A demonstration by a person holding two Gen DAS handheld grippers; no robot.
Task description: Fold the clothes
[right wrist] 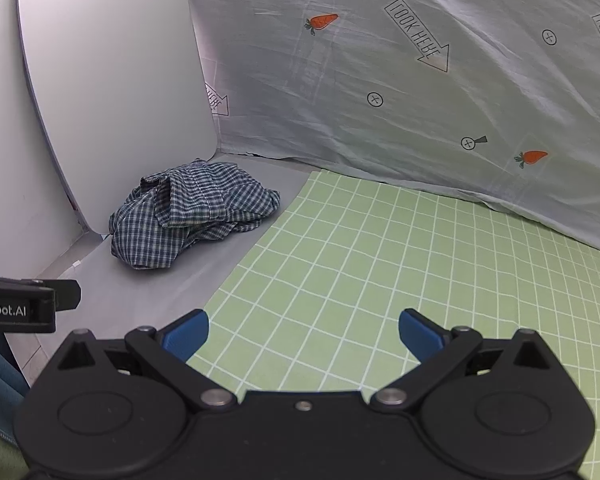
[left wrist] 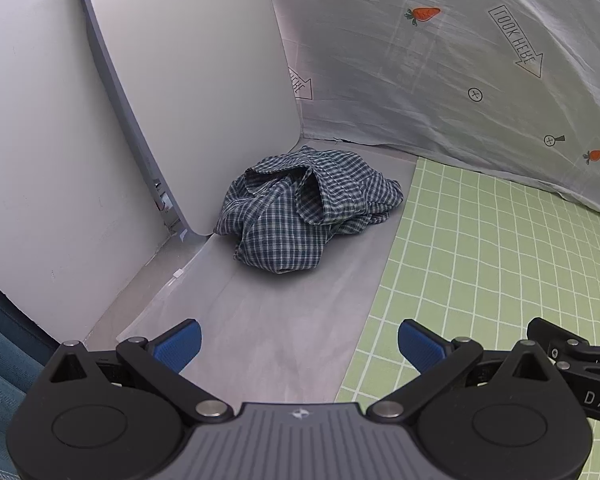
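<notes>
Checked shirt (left wrist: 308,208) lies crumpled in the far-left corner, against the white panel (left wrist: 188,92); left gripper (left wrist: 300,344) faces it directly and nearer; right gripper (right wrist: 304,332) sits offset rightward; both spread wide, empty.

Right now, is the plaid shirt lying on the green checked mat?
No, the plaid shirt sits crumpled on the grey surface beside the green mat.

A crumpled plaid garment (left wrist: 308,210) lies against the white panel (left wrist: 188,80); the left gripper (left wrist: 300,344), fingers spread, hangs well short of it.
</notes>
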